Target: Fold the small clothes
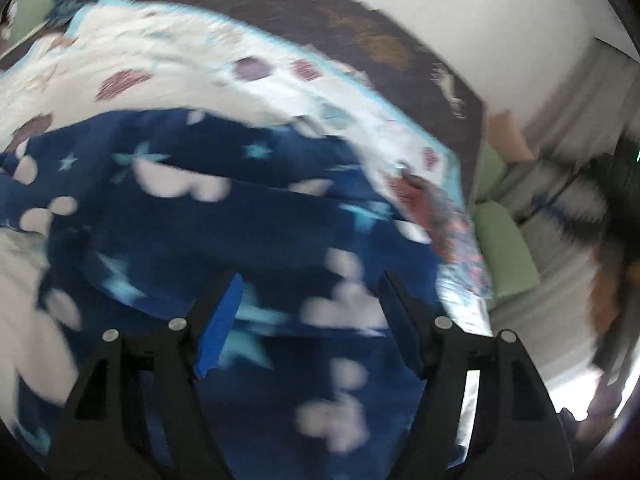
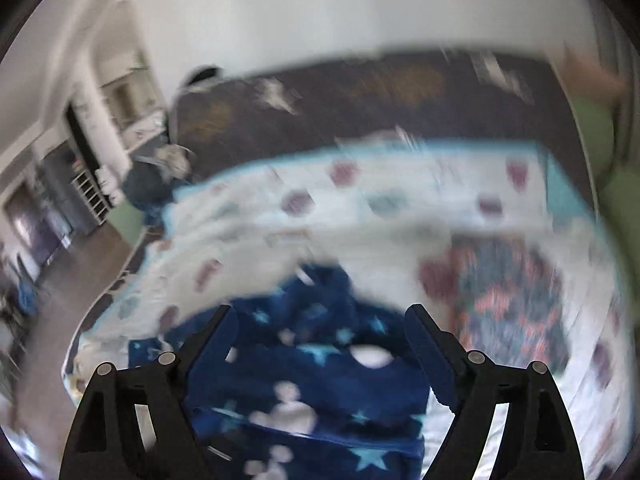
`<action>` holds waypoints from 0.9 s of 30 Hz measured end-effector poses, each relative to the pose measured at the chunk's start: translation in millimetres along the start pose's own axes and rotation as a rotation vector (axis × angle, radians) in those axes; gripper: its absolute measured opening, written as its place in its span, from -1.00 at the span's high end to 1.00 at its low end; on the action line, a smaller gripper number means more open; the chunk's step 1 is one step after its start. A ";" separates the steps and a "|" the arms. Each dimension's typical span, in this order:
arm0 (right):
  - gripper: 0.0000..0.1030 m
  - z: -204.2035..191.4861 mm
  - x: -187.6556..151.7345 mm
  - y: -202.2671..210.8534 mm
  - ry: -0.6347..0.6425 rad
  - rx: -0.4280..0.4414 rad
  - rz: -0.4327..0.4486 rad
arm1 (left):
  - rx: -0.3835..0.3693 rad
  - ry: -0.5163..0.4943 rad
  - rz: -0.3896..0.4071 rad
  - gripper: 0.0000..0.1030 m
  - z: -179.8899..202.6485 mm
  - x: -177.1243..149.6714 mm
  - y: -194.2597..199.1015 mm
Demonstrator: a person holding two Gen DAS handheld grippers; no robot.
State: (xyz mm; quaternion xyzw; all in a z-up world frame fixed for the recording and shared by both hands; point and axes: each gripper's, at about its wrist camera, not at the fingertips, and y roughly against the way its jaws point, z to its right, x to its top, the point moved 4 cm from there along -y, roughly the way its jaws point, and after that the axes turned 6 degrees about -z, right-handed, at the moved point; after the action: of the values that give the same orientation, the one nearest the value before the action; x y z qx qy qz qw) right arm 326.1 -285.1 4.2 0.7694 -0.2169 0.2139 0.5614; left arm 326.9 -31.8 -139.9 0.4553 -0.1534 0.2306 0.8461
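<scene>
While motion blurs both views, the navy star-print garment (image 1: pixel 248 216) lies rumpled on a white dotted blanket (image 1: pixel 168 52). Both the left gripper (image 1: pixel 310 292) and right gripper (image 2: pixel 322 324) hover at six o'clock, fingers spread apart, nothing held.

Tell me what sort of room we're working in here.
Likely a bedroom at home: the navy star-print garment lies on a dotted white blanket over a dark-covered bed, with green cushions beside it.

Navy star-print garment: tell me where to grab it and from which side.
Pinch the navy star-print garment at its rumpled far edge, where folds rise off the white dotted blanket. Come from above with the open right gripper; elsewhere it appears to lie flat, though blur hides detail.
</scene>
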 end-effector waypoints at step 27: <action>0.76 53.7 5.0 -205.3 0.141 -0.541 -0.720 | 0.174 -0.111 -0.016 -0.36 -33.4 -11.2 -31.4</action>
State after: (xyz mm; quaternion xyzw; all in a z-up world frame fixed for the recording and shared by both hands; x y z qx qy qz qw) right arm 452.7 -280.4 -166.2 0.6053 0.0549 -0.0074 0.7941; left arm 335.7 -21.6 -185.1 0.5403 -0.1759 0.2105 0.7955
